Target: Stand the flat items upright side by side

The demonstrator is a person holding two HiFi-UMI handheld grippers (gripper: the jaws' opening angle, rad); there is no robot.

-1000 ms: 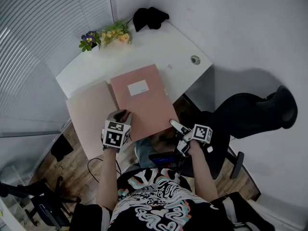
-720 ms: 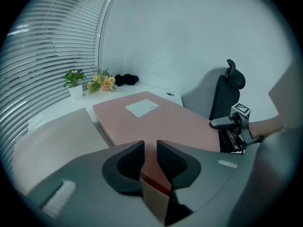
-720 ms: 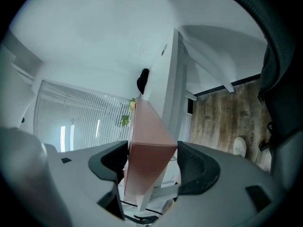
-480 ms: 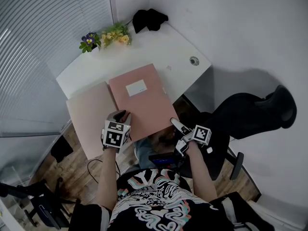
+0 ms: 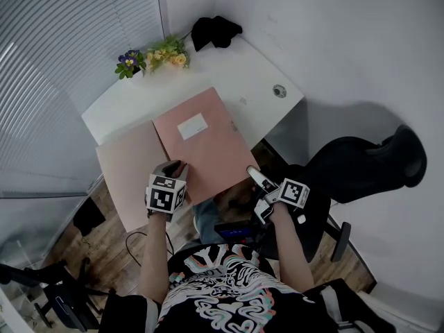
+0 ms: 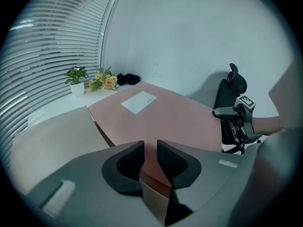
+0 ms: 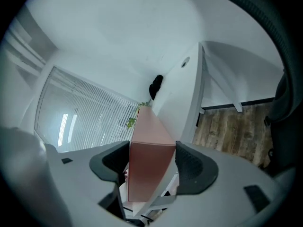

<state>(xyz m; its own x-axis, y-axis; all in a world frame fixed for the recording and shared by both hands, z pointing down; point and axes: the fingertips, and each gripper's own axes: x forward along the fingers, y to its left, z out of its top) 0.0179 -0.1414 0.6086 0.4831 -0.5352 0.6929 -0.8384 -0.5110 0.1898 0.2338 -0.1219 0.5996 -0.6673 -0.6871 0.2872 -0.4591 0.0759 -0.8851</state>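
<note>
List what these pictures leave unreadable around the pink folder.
Print on the pink folder's white label: too small, head and left gripper views.
Beige folder's right edge: under the pink folder, head view.
Its cover, right gripper view: nearly edge-on behind the spine between the right tongs, which have just been closing.
Black heap at the desk's far corner: too small to name.

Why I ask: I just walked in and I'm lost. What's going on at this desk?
A person works a hand-held gripper in each hand on a pink folder on the white desk. The left hand-held gripper is clamped on the folder's near corner. The right hand-held gripper has just been closing its jaws and now grips the folder's near edge. A paler folder lies flat beside it. Neither stands upright yet.
</note>
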